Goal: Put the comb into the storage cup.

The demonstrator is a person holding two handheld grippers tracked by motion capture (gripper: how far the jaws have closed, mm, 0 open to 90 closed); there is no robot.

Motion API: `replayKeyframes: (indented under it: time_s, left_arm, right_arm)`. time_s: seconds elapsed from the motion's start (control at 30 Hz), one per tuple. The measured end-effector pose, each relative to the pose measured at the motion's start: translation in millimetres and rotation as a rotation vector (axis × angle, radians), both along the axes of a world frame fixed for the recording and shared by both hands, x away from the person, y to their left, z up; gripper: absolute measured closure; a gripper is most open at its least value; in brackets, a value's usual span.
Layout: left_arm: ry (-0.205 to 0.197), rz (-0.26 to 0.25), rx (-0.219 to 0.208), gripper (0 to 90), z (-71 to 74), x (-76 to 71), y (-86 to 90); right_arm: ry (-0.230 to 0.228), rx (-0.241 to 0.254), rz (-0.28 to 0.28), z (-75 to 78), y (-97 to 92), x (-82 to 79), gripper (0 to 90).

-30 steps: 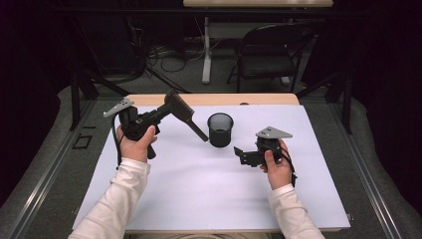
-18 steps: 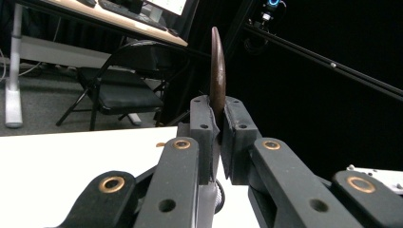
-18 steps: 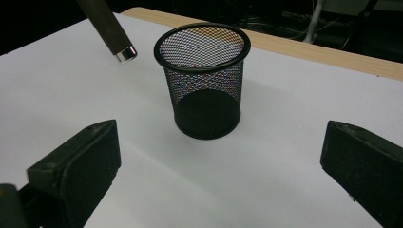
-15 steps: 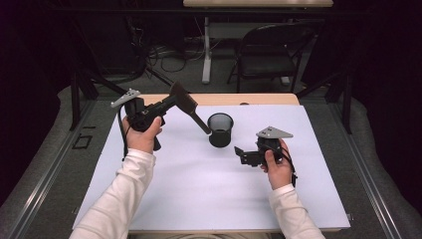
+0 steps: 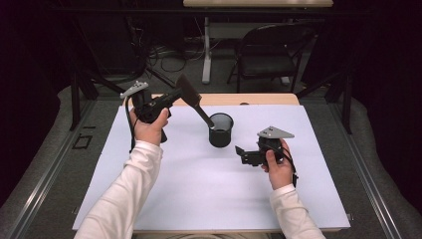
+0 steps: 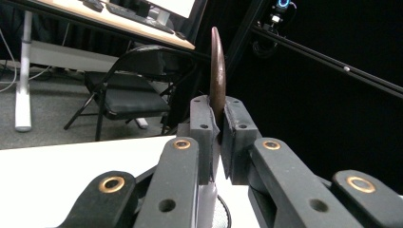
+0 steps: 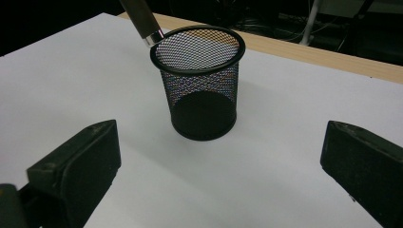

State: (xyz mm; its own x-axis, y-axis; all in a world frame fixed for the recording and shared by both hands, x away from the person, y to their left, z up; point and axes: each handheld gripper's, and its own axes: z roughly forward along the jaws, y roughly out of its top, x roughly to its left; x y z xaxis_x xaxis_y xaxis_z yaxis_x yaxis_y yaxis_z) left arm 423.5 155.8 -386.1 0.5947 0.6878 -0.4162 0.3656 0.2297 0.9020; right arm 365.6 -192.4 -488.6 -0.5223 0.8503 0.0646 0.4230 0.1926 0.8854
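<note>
Now I see the white tabletop (image 5: pixel 189 199) across the frame's middle. At center stands the mesh cup (image 5: pixel 221 129). My left tool (image 5: pixel 171 97), upper left, clamps the brown spatula (image 5: pixel 191 97), its handle end over the cup's rim. My right tool (image 5: pixel 240 152), right of center, has its jaws wide apart, holding nothing.

Between the left jaws, the spatula (image 6: pixel 217 71) shows edge-on, its face unreadable and its handle hidden behind them. Ahead of the right jaws, the handle tip (image 7: pixel 142 21) is cut by the top edge; whether it touches the cup (image 7: pixel 202 80) is unclear.
</note>
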Motion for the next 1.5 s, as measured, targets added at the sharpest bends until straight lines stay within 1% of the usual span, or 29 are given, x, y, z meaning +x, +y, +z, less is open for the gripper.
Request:
replayKeyframes:
  time_s: [0.1, 0.37, 0.4, 0.6, 0.83, 1.03, 1.07, 1.2, 1.5]
  left_arm:
    - [0.008, 0.008, -0.01, 84.5, 0.3, 3.5, -4.1]
    - [0.009, 0.009, -0.004, 84.5, 2.3, 8.7, -14.3]
    - [0.01, 0.012, -0.01, 84.5, 2.3, 9.2, -15.7]
    - [0.018, 0.015, -0.01, 84.5, 0.5, 11.8, -20.4]
    - [0.03, 0.021, -0.004, 84.5, -3.7, 15.6, -23.2]
    - [0.041, 0.028, -0.012, 84.5, -7.5, 18.9, -26.6]
    - [0.047, 0.029, -0.02, 84.5, -8.1, 19.4, -27.7]
    - [0.051, 0.03, -0.009, 84.5, -11.4, 21.9, -31.2]
    - [0.078, 0.029, -0.001, 84.5, -20.6, 27.6, -40.4]
  right_arm:
    - [-0.002, -0.001, 0.001, 0.3, -0.6, 0.0, 0.0]
    - [-0.006, -0.004, -0.002, 0.4, -1.9, 0.0, 0.0]
    - [-0.006, -0.005, -0.002, 0.4, -1.9, -0.1, 0.0]
    - [-0.007, -0.005, 0.0, 0.7, -1.3, -0.6, 0.0]
    - [-0.004, -0.002, -0.002, 1.0, -1.3, -1.0, 0.0]
    - [-0.007, -0.005, 0.0, 1.0, -1.2, -0.9, 0.0]
    - [-0.007, -0.004, 0.0, 1.0, -1.2, -0.8, 0.0]
    - [-0.006, -0.004, -0.002, 1.0, -1.2, -0.9, 0.0]
    - [-0.006, 0.004, -0.004, 1.5, -2.2, -0.8, 0.0]
